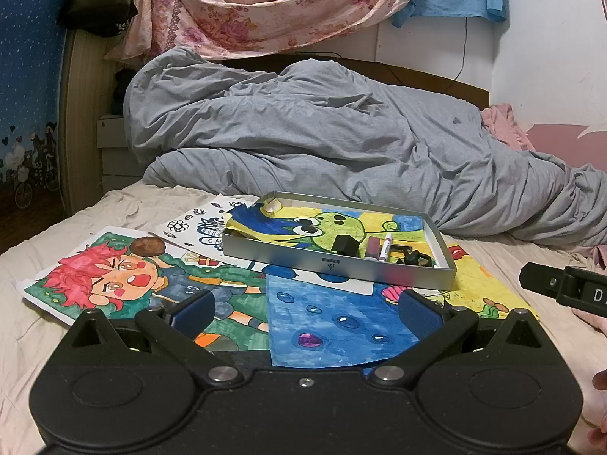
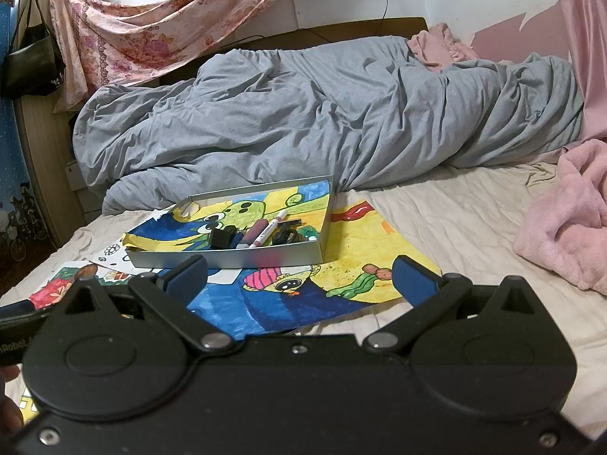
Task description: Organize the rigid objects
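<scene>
A shallow silver tin box (image 1: pixel 334 265) sits on coloured drawings on the bed; it also shows in the right wrist view (image 2: pixel 227 258). Inside it lie a white marker (image 1: pixel 385 247) (image 2: pixel 267 232), a pink tube (image 1: pixel 373 246), a black block (image 1: pixel 344 244) (image 2: pixel 220 238) and small dark bits (image 1: pixel 417 258). A brown round object (image 1: pixel 147 246) lies on the red-haired drawing to the left. My left gripper (image 1: pixel 305 309) is open and empty, in front of the box. My right gripper (image 2: pixel 299 275) is open and empty, near the box's front right.
Several coloured drawings (image 1: pixel 334 326) (image 2: pixel 364 250) spread over the beige sheet. A rumpled grey duvet (image 1: pixel 322 132) lies behind the box. A pink blanket (image 2: pixel 569 227) is at the right. The right gripper's body (image 1: pixel 565 288) shows at the right edge.
</scene>
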Action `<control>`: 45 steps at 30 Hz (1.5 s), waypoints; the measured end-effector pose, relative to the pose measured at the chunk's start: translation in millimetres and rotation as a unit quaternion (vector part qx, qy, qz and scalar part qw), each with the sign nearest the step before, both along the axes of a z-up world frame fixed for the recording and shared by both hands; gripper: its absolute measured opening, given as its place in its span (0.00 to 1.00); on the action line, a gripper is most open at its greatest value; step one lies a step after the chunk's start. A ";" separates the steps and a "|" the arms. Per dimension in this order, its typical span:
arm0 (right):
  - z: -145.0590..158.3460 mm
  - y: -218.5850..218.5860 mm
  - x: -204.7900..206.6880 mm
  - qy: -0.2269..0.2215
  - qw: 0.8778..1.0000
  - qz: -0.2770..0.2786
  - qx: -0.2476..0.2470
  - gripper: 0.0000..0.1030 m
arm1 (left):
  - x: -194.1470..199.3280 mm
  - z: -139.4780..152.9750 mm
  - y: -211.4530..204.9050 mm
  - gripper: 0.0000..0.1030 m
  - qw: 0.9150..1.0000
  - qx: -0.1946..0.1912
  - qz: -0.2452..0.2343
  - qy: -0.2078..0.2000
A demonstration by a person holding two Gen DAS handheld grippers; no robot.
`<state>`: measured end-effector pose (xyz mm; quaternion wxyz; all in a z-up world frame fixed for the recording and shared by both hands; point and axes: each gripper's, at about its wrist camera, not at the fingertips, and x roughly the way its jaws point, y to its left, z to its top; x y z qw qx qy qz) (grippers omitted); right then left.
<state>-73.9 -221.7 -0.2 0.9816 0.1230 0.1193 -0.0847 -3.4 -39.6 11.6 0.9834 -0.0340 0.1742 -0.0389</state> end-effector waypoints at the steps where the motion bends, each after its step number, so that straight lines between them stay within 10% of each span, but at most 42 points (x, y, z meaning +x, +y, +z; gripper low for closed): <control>1: 0.2 0.4 -0.1 0.000 1.000 0.000 0.000 1.00 | 0.0 -0.1 0.0 0.99 1.000 0.000 0.000 0.000; 45: 0.7 1.8 0.1 0.015 1.000 -0.009 -0.005 1.00 | -0.4 1.4 2.1 0.99 1.000 0.010 -0.001 -0.002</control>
